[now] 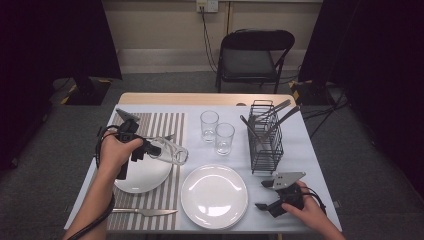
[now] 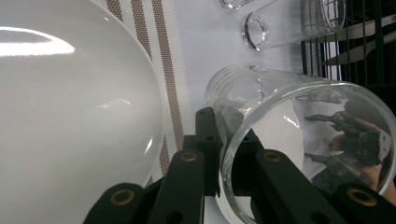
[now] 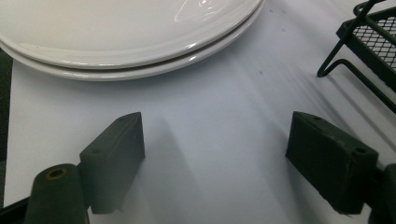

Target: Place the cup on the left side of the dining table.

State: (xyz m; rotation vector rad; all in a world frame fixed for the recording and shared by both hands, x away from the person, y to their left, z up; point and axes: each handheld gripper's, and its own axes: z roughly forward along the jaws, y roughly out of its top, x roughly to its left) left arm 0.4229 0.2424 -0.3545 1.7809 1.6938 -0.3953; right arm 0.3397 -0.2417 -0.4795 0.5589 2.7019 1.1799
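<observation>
High view: left gripper (image 1: 150, 148) fingers clamped on glass (image 1: 170, 151) rim, tilted sideways for carrying above plate (image 1: 142, 175); right gripper (image 1: 267, 195) fingers apart, idle on tabletop (image 1: 310, 165).

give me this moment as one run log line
left gripper: shut on glass, tilted over striped mat | right gripper: open, beside stacked plates | rack: holds cutlery

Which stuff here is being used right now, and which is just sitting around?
In use: left gripper, clamped on the rim of the tilted glass; plate under it.

Sitting around: two upright glasses, stacked plates, knife, cutlery rack, right gripper.
</observation>
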